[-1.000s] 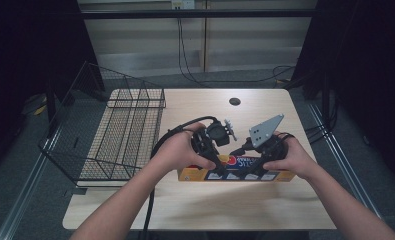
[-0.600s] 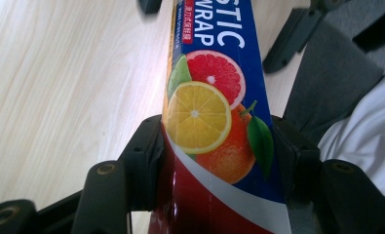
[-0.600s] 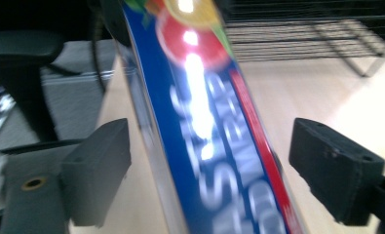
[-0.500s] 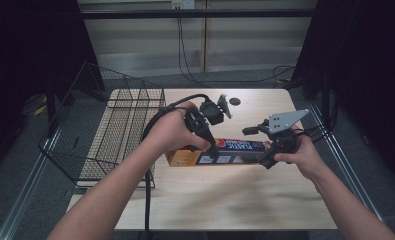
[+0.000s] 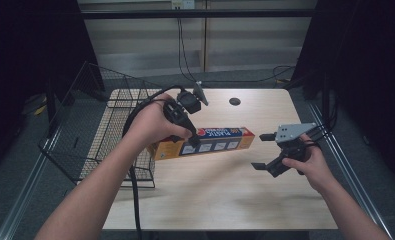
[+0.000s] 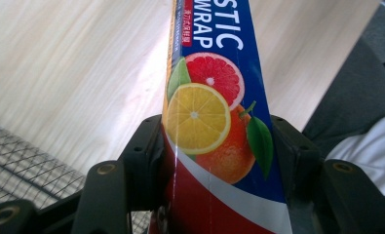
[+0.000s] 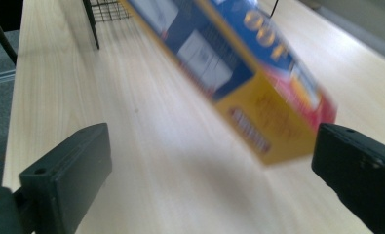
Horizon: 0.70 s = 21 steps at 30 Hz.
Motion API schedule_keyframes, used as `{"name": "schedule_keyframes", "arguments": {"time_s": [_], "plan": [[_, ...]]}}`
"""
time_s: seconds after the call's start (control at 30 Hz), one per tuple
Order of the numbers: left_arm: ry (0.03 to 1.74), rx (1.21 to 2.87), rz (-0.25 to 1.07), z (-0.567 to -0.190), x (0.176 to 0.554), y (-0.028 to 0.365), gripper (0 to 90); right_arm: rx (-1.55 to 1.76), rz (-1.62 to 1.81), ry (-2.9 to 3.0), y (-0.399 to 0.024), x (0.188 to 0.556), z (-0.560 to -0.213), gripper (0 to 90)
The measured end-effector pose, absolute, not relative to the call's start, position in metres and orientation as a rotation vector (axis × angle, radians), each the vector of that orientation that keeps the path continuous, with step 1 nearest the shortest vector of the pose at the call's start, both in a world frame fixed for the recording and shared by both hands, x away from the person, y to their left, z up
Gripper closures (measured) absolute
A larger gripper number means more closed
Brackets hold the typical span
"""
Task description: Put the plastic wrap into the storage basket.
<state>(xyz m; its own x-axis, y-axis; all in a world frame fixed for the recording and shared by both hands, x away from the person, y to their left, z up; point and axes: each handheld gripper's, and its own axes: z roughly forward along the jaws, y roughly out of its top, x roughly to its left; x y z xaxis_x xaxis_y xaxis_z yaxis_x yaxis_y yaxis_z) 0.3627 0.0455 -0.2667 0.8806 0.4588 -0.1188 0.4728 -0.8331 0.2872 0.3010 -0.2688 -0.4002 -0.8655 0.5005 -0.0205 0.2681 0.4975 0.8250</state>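
Left gripper (image 5: 192, 140) clamping plastic wrap box (image 5: 220, 142) printed "WRAP" and "100", right gripper (image 5: 266, 150) just opened wide, nothing between its jaws, beside box end

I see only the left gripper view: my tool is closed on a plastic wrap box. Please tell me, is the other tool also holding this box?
Observer: No. In the high view the right tool is open and apart from the plastic wrap box; its jaws have just been opening, with nothing between them.
Operator: Is the box resting on the table?
Observer: No. The left tool holds it above the table, near the box's middle.
Operator: What is on the side of my hand?
Observer: A wire basket stands at the table's left edge, right beside the box's left end.
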Motion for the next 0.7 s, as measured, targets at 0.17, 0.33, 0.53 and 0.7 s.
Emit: {"name": "schedule_keyframes", "arguments": {"time_s": [0.17,0.33,0.53,0.7], "plan": [[0.735,2.731,-0.066,-0.263,0.371,0.059,45.2,0.673,1.277,2.475,-0.271,0.294,-0.416,0.0],[0.818,2.723,-0.033,-0.259,0.379,0.074,45.2,0.694,1.247,2.454,-0.266,0.281,-0.427,0.0],[0.862,2.709,-0.016,-0.253,0.384,0.084,45.2,0.713,1.248,2.464,-0.266,0.278,-0.433,0.0],[0.929,2.698,-0.015,-0.246,0.390,0.094,45.3,0.696,1.212,2.485,-0.262,0.274,-0.436,0.0]]}}
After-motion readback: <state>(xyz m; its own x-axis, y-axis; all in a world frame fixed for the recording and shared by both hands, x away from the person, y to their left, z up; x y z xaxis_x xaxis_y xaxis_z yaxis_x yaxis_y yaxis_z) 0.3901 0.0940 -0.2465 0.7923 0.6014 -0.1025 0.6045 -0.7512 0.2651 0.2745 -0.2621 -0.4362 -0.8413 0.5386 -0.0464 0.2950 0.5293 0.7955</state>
